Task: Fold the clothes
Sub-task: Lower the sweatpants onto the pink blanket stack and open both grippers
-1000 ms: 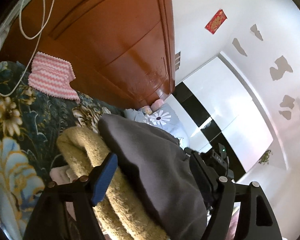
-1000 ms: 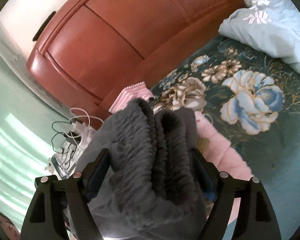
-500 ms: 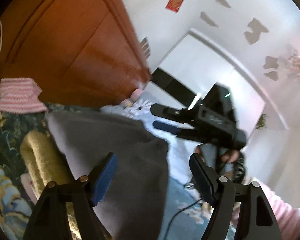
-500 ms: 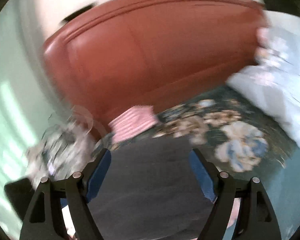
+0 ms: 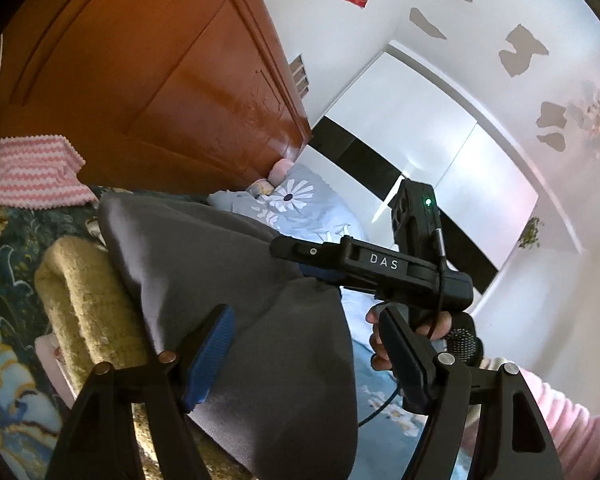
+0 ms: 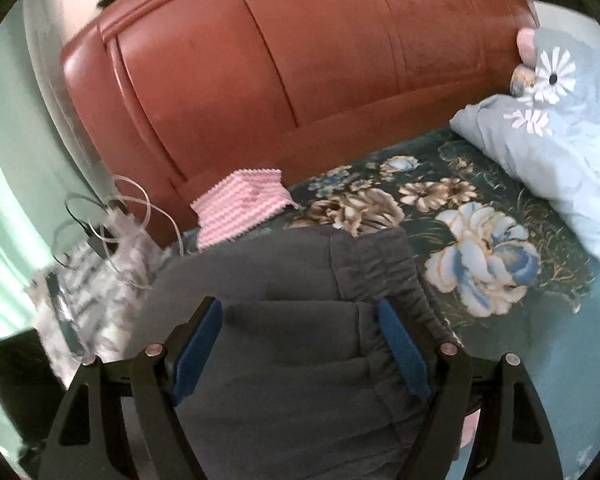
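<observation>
Grey garment under the right gripper on the bed

The right gripper [image 6: 300, 348] has its blue pads [image 6: 403, 350] spread apart over the folded grey garment [image 6: 296, 300], which lies on the dark floral bedspread [image 6: 480, 248]. A pink striped cloth [image 6: 242, 206] leans against the red-brown headboard [image 6: 284, 64]; a light blue pillow [image 6: 552, 136] is at right.

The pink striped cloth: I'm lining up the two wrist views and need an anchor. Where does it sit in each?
Left wrist: the pink striped cloth lies at the far left, at the foot of the wooden headboard, beyond the grey garment.
Right wrist: it sits left of centre, against the same headboard, just beyond the grey garment.
Shared landmark: the daisy-print pillow.
</observation>
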`<move>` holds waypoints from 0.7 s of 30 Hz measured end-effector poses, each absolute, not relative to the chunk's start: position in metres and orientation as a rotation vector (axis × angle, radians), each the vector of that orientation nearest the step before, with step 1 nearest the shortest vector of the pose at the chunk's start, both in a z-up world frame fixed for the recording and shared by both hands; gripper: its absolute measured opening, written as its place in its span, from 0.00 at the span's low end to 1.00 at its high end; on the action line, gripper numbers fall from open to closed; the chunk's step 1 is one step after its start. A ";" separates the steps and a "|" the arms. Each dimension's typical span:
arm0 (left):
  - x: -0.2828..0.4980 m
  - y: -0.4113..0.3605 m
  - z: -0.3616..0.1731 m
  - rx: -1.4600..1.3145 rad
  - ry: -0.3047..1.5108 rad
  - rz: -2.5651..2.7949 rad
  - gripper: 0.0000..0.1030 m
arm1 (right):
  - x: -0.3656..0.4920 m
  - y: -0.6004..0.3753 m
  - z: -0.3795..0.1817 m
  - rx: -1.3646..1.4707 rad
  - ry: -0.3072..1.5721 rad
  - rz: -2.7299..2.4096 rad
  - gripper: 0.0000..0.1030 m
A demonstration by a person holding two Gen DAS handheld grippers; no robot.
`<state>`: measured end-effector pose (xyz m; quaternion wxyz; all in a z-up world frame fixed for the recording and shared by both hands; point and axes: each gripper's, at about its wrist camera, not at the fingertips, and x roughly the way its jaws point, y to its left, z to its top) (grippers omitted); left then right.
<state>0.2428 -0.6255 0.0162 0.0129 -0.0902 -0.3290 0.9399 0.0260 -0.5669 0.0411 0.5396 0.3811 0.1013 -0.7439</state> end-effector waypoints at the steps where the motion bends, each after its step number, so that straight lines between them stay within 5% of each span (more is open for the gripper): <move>1: 0.242 -0.625 0.016 -0.287 -1.023 2.934 0.76 | 0.028 -0.569 0.041 0.901 0.251 -1.780 0.79; 12: 0.241 -0.588 0.040 -0.447 -0.783 3.142 0.77 | 0.073 -0.516 0.060 0.707 0.102 -1.920 0.79; 21: 0.255 -0.546 0.031 -0.615 -0.664 3.417 0.86 | 0.138 -0.453 0.003 0.467 0.163 -2.129 0.80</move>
